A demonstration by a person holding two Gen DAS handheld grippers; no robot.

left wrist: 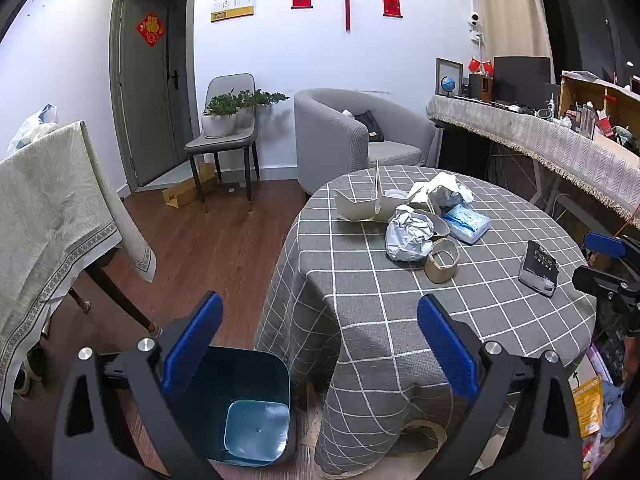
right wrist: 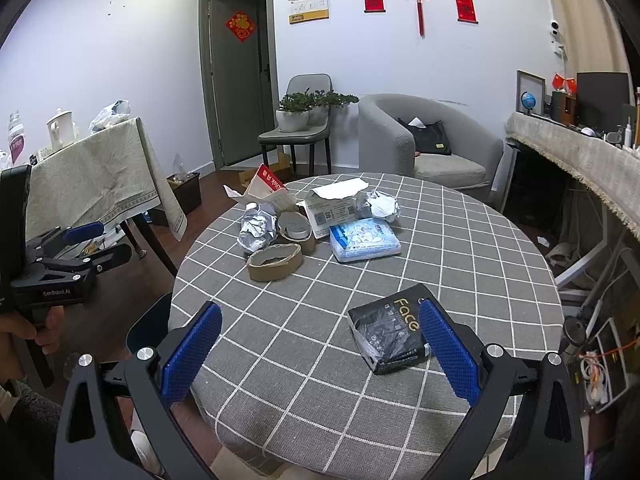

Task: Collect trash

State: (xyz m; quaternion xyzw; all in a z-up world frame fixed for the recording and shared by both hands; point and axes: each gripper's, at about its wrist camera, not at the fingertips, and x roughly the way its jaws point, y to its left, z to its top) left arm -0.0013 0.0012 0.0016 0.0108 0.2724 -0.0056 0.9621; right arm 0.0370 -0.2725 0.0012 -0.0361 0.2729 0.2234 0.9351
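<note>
Both the left gripper (left wrist: 320, 356) and right gripper (right wrist: 320, 356) hang wide open and empty over the tabletop (right wrist: 460, 248), where the crumpled paper ball (right wrist: 258, 230) looks light and squashy, best pinched across its middle.

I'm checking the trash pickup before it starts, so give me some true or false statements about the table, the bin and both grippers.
1. The left gripper holds a crumpled foil ball. False: it is open and empty; the foil ball lies on the table.
2. The right gripper is open. True.
3. The teal bin stands on the table. False: it is on the floor beside it.
4. The black Face packet lies apart from the pile. True.
5. The cardboard tape roll is on the table. True.
</note>
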